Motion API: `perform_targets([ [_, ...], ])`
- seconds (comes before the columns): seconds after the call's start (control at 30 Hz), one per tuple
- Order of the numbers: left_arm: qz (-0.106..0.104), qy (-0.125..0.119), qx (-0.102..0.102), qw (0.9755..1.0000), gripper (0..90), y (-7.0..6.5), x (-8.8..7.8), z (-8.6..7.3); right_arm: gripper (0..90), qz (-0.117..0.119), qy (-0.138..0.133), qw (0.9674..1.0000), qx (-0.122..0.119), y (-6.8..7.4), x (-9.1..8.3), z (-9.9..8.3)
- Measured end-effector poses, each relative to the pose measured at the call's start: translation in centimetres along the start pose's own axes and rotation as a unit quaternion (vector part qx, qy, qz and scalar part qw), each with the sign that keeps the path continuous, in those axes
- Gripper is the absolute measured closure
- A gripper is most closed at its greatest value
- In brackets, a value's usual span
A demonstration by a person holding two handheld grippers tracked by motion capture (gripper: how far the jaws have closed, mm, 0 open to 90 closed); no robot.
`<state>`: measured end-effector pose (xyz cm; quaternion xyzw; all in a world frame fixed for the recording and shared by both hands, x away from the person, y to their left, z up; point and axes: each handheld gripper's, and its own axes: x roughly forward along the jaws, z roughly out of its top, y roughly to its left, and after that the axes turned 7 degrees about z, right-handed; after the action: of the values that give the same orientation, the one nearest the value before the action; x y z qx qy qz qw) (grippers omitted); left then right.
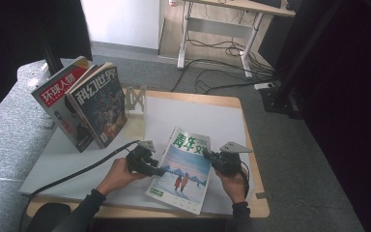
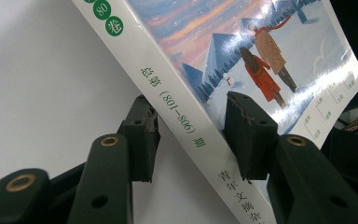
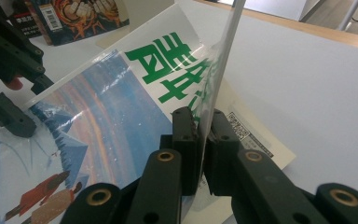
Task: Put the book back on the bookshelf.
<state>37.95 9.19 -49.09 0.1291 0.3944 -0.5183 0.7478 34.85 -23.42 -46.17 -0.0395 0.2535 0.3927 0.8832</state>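
Observation:
A magazine (image 1: 181, 171) with a green title and a snowy cover picture lies slanted on the white mat near the table's front. My left gripper (image 1: 158, 170) is at its spine edge. In the left gripper view the jaws straddle the white spine (image 2: 186, 130), one pad under it and one on the cover, so my left gripper (image 2: 191, 133) is shut on the magazine. My right gripper (image 1: 207, 155) is at the opposite edge. There my right gripper (image 3: 204, 126) is shut on the thin glossy front cover (image 3: 223, 51), which stands up between the pads.
Two magazines (image 1: 99, 104) lean in a wooden stand (image 1: 135, 101) at the back left of the table. A white mat (image 1: 188, 116) covers the wooden tabletop. A black cable (image 1: 77, 171) trails left from my left gripper. Desk legs and cables are on the floor behind.

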Motion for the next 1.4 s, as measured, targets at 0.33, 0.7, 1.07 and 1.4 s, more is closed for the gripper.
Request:
perform_targets([
  [0.33,0.038,-0.028,0.006,0.9989,58.7,0.4,-0.5,1.7,83.6,-0.024,-0.009,0.9996,-0.009,-0.6,0.1,1.4],
  [0.7,0.113,-0.087,0.047,0.9886,63.2,0.1,-1.1,1.9,83.6,-0.041,-0.045,0.998,-0.018,-0.6,-0.8,3.7],
  [1.07,0.106,-0.088,0.045,0.9894,64.3,0.1,-1.7,-0.2,84.0,-0.016,-0.045,0.9987,-0.019,0.0,-0.1,2.9],
  [1.4,0.1,-0.089,0.043,0.9901,64.7,-0.5,-2.8,-1.5,82.9,0.007,-0.044,0.9988,-0.019,0.5,-0.1,2.7],
])
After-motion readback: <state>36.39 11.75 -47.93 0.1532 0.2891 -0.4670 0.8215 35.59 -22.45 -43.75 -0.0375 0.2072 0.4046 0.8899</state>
